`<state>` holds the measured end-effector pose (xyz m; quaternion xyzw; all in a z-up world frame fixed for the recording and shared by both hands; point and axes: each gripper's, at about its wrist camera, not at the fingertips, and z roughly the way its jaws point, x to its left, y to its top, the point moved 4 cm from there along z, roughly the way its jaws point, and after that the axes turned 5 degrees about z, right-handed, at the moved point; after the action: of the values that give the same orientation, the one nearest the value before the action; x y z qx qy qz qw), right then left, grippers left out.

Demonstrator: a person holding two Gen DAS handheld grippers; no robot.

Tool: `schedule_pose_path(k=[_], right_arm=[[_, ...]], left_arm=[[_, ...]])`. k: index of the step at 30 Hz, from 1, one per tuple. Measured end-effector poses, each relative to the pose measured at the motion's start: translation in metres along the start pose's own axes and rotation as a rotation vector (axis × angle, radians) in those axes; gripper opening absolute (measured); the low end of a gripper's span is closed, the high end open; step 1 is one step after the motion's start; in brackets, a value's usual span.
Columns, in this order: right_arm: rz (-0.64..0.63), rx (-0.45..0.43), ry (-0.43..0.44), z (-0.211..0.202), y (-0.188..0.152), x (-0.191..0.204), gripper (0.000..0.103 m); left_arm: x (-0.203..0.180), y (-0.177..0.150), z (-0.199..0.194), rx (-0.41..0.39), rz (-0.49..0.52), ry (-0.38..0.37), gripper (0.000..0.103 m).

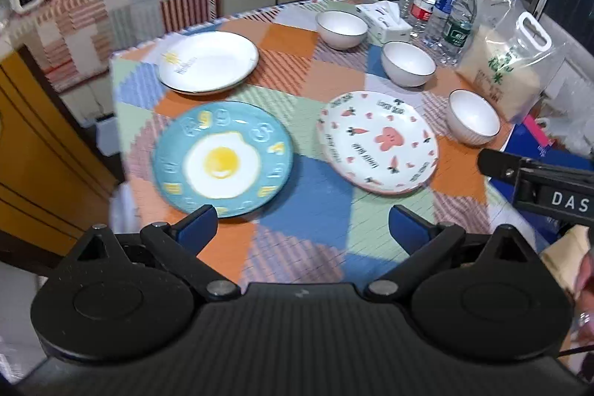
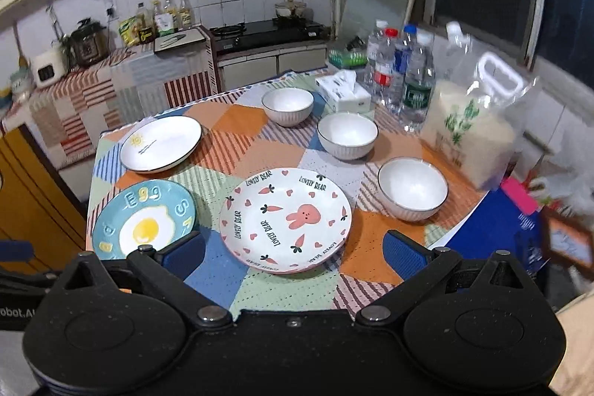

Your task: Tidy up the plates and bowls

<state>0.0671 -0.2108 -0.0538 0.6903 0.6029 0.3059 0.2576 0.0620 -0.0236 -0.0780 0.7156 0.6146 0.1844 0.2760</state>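
- Three white bowls stand in a curved row on the right half of the bench (image 2: pixel 260 143): the far bowl (image 2: pixel 287 106), the middle bowl (image 2: pixel 347 135), and the near bowl (image 2: pixel 413 189). All three are upright with nothing in them.
- Three plates lie flat, also with nothing on them: a white plate (image 2: pixel 161 143) at the far left, a blue egg plate (image 2: pixel 144 224) at the near left, and a rabbit-and-carrot plate (image 2: pixel 285 220) near the middle.
- None of the dishes touch one another; patterned cloth shows between all of them.
- The blue egg plate sits close to the bench's left edge, and the near bowl is close to the right edge.
- Four water bottles (image 2: pixel 401 73), a tissue box (image 2: pixel 343 93) and a bag of rice (image 2: pixel 471 132) crowd the far right corner, just behind the bowls.
- The near middle of the bench is bare cloth.
- The left hand-held gripper (image 1: pixel 302 229) hangs above the near edge, its jaws wide apart and holding nothing.
- The right hand-held gripper (image 2: pixel 293 253) is likewise spread apart, with the rabbit-and-carrot plate between and beyond its fingers, not touched.
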Motion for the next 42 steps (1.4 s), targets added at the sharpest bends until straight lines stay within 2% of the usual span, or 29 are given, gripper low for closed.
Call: schedule_pose_path(k=[6,12,16,19,22,24,28,29,33,38,42], right_arm=[[0.073,0.035,0.107,0.052,-0.005,-0.026,0.093],[0.142,0.064,0.153,0.109,-0.016,-0.055,0.085],[0.201,0.122,0.185,0.145,-0.03,-0.071,0.073],[0.248,0.158,0.187,0.17,-0.039,-0.082,0.066],[0.324,0.164,0.212,0.185,-0.044,-0.093,0.06],[0.349,0.166,0.222,0.193,-0.046,-0.097,0.051],[0.366,0.182,0.243,0.204,-0.049,-0.102,0.031],[0.373,0.182,0.258,0.204,-0.048,-0.102,0.027],[0.368,0.187,0.276,0.209,-0.046,-0.1,0.021],[0.403,0.177,0.281,0.217,-0.047,-0.1,0.018],[0.349,0.162,0.26,0.214,-0.048,-0.093,0.019]], left_arm=[[-0.022,-0.001,0.07,0.046,-0.02,-0.013,0.1],[-0.043,-0.002,0.131,0.077,-0.011,0.003,0.097],[-0.053,-0.003,0.159,0.082,-0.005,0.0,0.095],[-0.054,-0.001,0.176,0.102,-0.042,-0.019,0.094],[-0.056,0.003,0.189,0.118,-0.052,-0.036,0.083],[-0.057,0.006,0.198,0.127,-0.046,-0.042,0.072],[-0.053,0.01,0.211,0.141,-0.053,-0.044,0.063],[-0.051,0.011,0.214,0.141,-0.061,-0.051,0.058],[-0.049,0.015,0.226,0.149,-0.07,-0.09,0.037],[-0.05,0.016,0.229,0.136,-0.072,-0.082,0.036],[-0.047,0.021,0.229,0.167,-0.046,-0.078,0.034]])
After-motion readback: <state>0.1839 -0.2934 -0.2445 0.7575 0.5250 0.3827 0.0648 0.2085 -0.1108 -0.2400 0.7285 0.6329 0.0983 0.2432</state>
